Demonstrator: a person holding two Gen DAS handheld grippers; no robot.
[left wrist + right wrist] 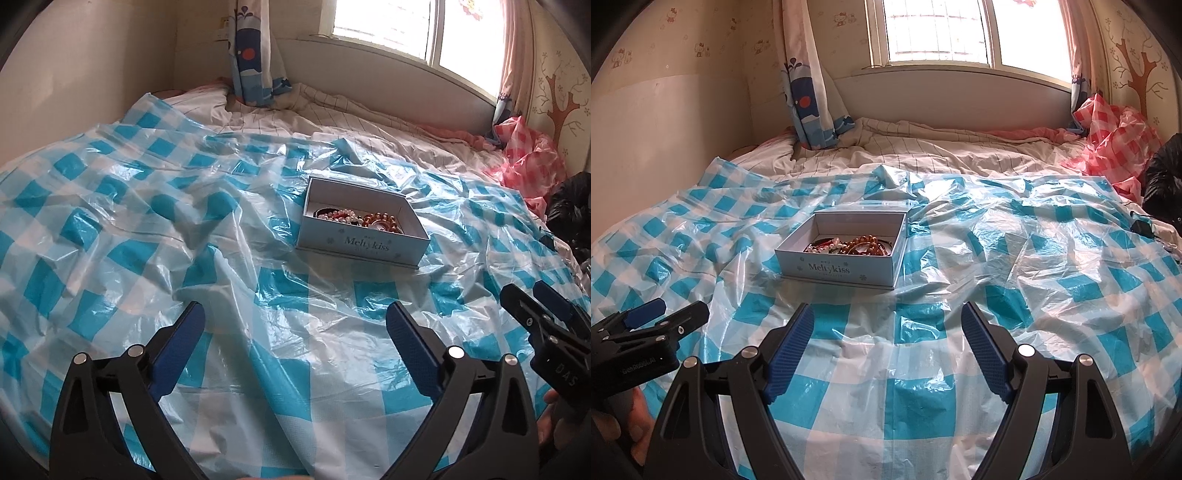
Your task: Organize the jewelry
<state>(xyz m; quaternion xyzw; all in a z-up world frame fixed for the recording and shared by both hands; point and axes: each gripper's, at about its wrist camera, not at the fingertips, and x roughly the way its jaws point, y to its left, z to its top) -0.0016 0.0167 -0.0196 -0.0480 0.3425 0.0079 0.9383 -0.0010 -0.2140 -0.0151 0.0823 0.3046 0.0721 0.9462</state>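
1. Scene: a bed covered with a crinkled blue-and-white checked plastic sheet [923, 354] carries one lidless, pale blue rectangular cardboard box [834, 271], printed "Meltykiss".
2. Task item: the tangled beaded jewelry [849, 245], with brown, white and dark strands, lies inside the box, heaped against its near wall. No piece is visible on the sheet outside the box.
3. Left tool [295, 332]: fingers spread wide, nothing between them; it hovers over the sheet on the near side of the box, well apart from it.
4. Right tool [888, 339]: fingers likewise spread and empty, aimed at the box front, also well apart from it.
5. Step judgement: all jewelry sits in the box, which fits either a finished gathering or a heap awaiting sorting. The pictures do not settle which.
6. Handling note: the strands overlap, so any grip on one would likely drag its neighbours. The box is light and rests on slippery plastic over soft bedding; it would probably slide unless braced.
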